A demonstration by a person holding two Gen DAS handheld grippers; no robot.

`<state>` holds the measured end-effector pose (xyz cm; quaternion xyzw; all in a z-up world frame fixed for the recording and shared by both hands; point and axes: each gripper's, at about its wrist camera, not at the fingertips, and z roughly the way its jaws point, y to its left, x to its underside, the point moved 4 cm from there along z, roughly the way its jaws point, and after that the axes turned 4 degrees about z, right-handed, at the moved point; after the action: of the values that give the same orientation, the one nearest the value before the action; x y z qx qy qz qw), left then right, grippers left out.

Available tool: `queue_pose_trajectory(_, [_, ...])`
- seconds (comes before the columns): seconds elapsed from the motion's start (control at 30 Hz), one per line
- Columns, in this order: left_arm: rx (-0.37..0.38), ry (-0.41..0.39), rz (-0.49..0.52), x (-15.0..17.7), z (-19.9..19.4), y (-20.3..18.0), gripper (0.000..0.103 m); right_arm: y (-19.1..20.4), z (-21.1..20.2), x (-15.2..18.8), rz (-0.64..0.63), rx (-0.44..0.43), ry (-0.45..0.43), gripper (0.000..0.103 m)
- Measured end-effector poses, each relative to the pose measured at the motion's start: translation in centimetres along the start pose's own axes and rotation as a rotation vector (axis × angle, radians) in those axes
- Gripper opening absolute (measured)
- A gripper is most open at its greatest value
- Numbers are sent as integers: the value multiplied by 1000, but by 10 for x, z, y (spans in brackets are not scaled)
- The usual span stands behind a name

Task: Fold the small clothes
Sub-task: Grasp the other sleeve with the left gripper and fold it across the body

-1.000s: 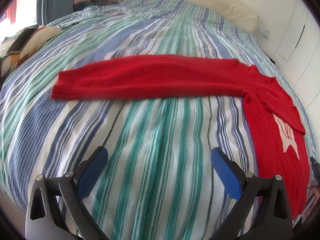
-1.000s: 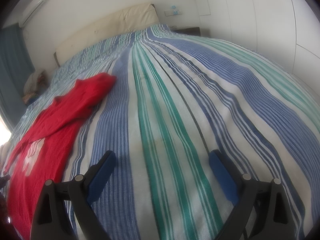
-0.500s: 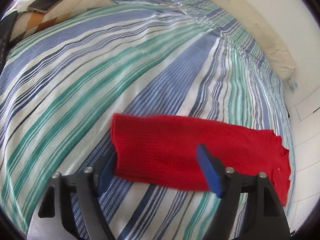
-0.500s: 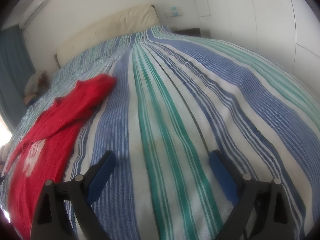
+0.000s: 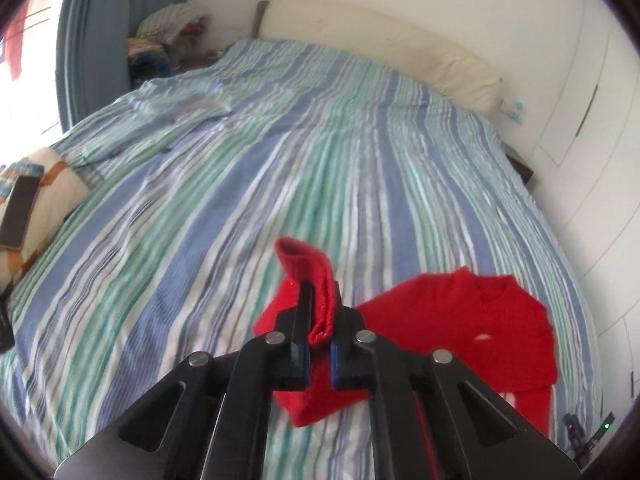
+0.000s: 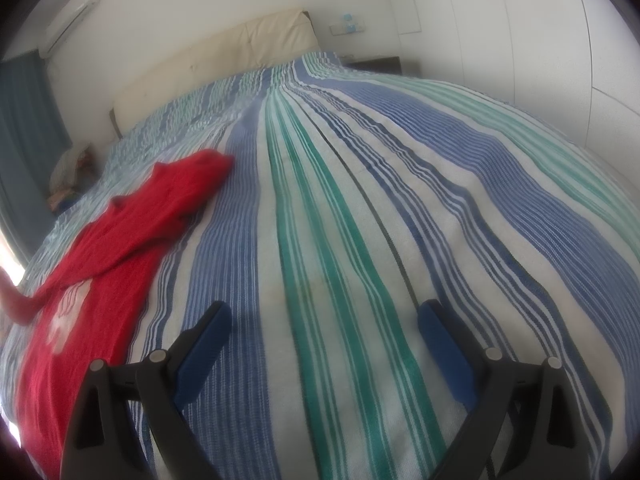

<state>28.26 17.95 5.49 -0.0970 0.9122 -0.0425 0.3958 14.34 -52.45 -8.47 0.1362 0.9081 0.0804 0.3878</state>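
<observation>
Red knit sleeve (image 5: 316, 280) pinched in the left tool (image 5: 320, 320), jaws just now closed on it, cuff end sticking up past the fingertips and lifted clear of the bed (image 5: 240, 184). Rest of the red sweater (image 5: 472, 328) spread flat on the striped cover, just right of and slightly beyond that tool, neckline pointing away toward the cream headboard (image 5: 380, 28). Far to the left of the tool: a patterned cushion (image 5: 44, 196) with a dark flat phone-like slab (image 5: 20, 216) lying on it, at the bed's edge. Farther off and left, a teal curtain (image 5: 92, 40) and a heap of mixed fabrics (image 5: 168, 36) beside it. White wardrobe doors (image 5: 592, 140) along the right.

Seen from the right wrist: same red sweater (image 6: 112, 248) well to the left of the right tool (image 6: 324, 332), its other sleeve stretched away toward the headboard (image 6: 224, 52), a pale printed motif on the chest, blurred. Raised sleeve visible as a red streak at the far left edge. Right tool spread wide, blue pads (image 6: 208, 336) apart, nothing between them, hovering over bare blue, green and white stripes. Wall-mounted air conditioner (image 6: 72, 12) high up on the left.
</observation>
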Motion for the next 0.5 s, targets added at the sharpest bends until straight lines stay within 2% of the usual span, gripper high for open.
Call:
queue_pose_trajectory(0.1, [97,-15,128,-23,6,-78,5,0,0,0,1,-1,-2,94])
queue_pose_trajectory(0.17, [153,-14,219,-25,11,-130,5,0,1,0,2,-2,-4,94])
queue_pose_trajectory(0.27, [210,-1,330,-10,26,-199,5,0,1,0,1,1,-3,94])
queue_pose_trajectory(0.37, [293,69,385,14,51,-255,6,0,1,0,-2,4,-2,94])
queue_pose_trajectory(0.4, [325,122,403,26,62,-269,15,1,2,0,-2,4,-1,94])
queue_pose_trajectory(0.43, [339,180,409,38,74,-276,41,0,2,0,-2,4,-1,94])
queue_pose_trajectory(0.47, [327,232,400,49,82,-281,57,1,2,0,-2,4,-1,94])
queue_pose_trajectory(0.5, [318,251,379,59,83,-279,76,1,2,0,-2,4,-1,94])
